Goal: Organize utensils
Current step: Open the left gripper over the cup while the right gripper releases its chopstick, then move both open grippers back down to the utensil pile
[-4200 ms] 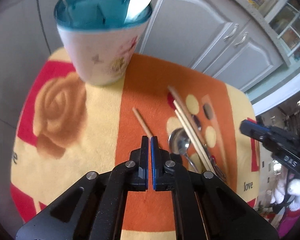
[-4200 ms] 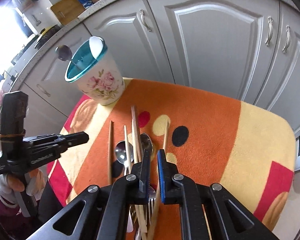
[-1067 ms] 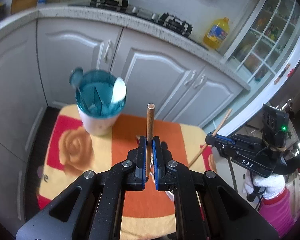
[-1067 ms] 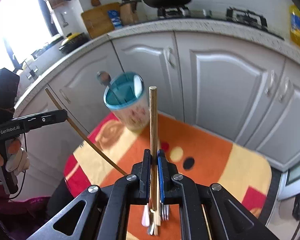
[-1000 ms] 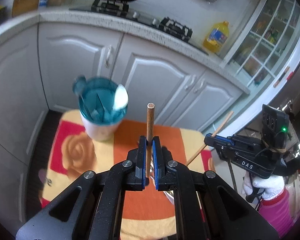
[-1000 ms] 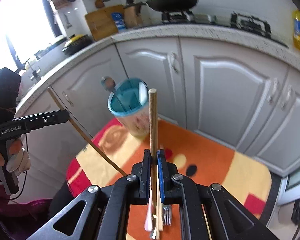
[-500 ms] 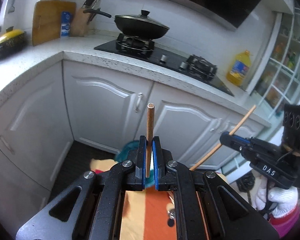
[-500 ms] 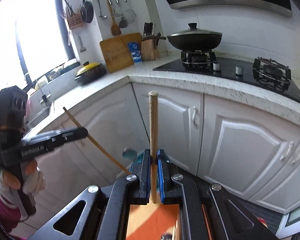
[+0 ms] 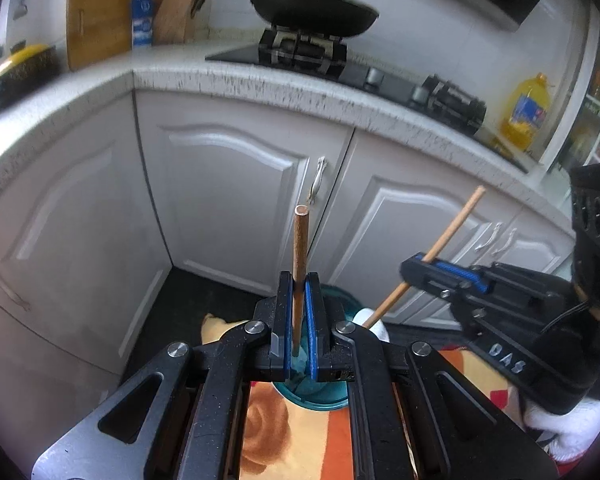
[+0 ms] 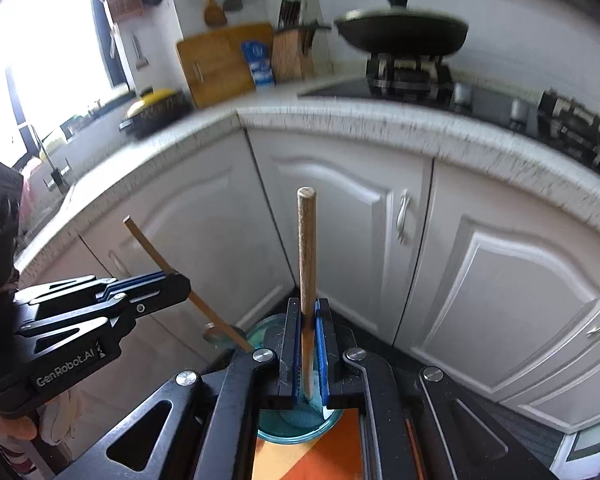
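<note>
Chopsticks (image 9: 300, 256), one clamped upright in each tongs, left (image 9: 299, 344) and right (image 10: 308, 354), hang poised over the teal-rimmed holder (image 10: 296, 430) for dropping in.

The teal-rimmed holder (image 9: 332, 394) sits mostly hidden behind the left tongs (image 9: 300, 334); only slivers of its rim show, and its contents cannot be made out. In the right wrist view, the right tongs (image 10: 309, 350) likewise cover most of it. Each chopstick's (image 9: 300, 264) lower tip is lost behind the pads. The patterned cloth (image 9: 284, 432) is cut off by the bottom edge. The pan (image 10: 402, 34) and worktop (image 10: 340, 124) are smeared by blur.
</note>
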Available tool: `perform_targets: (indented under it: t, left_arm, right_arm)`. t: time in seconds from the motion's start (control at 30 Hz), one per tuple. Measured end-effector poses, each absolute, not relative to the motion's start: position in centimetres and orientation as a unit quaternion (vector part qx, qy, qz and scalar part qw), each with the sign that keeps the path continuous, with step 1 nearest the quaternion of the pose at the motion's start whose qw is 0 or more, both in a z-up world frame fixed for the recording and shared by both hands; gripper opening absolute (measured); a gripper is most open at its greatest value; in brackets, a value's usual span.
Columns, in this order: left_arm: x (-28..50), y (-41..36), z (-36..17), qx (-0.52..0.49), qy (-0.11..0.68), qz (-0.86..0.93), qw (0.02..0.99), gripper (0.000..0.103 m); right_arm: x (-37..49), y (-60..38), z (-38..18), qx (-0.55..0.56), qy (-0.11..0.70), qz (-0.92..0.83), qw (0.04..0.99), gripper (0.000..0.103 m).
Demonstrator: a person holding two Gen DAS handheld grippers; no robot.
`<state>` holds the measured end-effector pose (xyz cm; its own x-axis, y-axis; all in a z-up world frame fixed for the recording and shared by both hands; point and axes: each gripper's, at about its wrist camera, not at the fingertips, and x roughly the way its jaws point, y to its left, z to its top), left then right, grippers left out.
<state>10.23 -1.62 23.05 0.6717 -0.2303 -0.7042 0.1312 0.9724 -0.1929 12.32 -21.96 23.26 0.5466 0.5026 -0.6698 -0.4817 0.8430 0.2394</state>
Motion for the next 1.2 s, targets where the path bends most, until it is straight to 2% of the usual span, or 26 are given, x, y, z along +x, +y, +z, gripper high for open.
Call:
perform_targets:
  t: [0.13,0.2,0.23,0.27,0.33,0.37,0.6,0.73,1.2]
  left_arm:
    - [10.7,-1.9,21.8,-0.063,0.408,-0.089,0.906,0.004]
    - [10.8,-1.8,21.5,-0.072,0.417,-0.088,0.902,0.007]
    - [10.9,-1.8,21.4,-0.075,0.421,-0.089,0.900,0.013]
    - [10.8,-1.6,21.4,-0.079,0.423,-0.089,0.898,0.025]
    - [10.7,-1.3,21.6,-0.089,0.420,-0.088,0.899,0.040]
    - [10.7,-1.1,21.7,-0.094,0.420,-0.089,0.898,0.041]
    - [9.3,-0.4,23.5,-0.110,0.409,-0.096,0.901,0.043]
    - [8.0,0.4,24.9,-0.118,0.396,-0.100,0.905,0.051]
    - [3.7,0.6,28.0,-0.120,0.368,-0.118,0.914,0.054]
  right_arm:
    - [13.3,-21.4,20.6,0.012,0.420,0.285,0.861,0.006]
    - [13.2,-21.4,19.9,0.011,0.426,0.284,0.859,0.006]
    - [13.0,-21.7,19.8,0.013,0.425,0.285,0.859,0.006]
    - [12.9,-21.9,19.9,0.017,0.424,0.284,0.860,0.010]
    - [12.5,-22.8,20.3,0.028,0.417,0.283,0.863,0.029]
    - [12.3,-23.3,20.5,0.033,0.414,0.282,0.865,0.036]
    - [11.0,-25.1,21.0,0.042,0.419,0.268,0.866,0.036]
    - [9.4,-26.1,20.9,0.037,0.423,0.265,0.866,0.037]
    - [3.1,-28.2,20.7,0.033,0.428,0.269,0.862,0.041]
